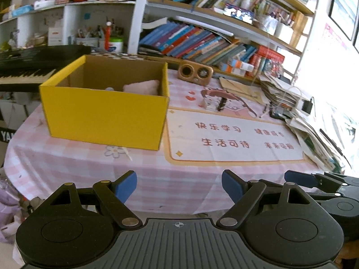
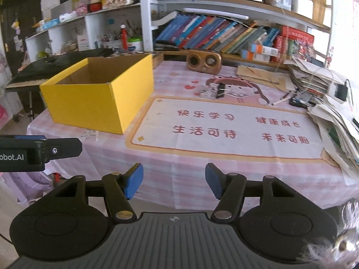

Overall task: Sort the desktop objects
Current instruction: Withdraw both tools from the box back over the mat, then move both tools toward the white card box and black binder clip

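Left gripper [image 1: 179,186] hanging wide apart and empty, right gripper [image 2: 174,180] gaping, gripping nothing, both hovering over the near table [image 1: 179,179] edge, yellow box [image 1: 105,112] sitting far left, holding a pink cloth [image 1: 143,86], black clip [image 2: 221,90] lying mid-table.

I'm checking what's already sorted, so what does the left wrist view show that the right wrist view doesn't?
Only the left wrist view looks into the yellow box far enough to show a pink cloth inside. Only the right wrist view shows a grey fluffy thing at its lower right edge. Both share the box, the wooden speaker, the paper stack and two open, empty grippers: left gripper, right gripper.
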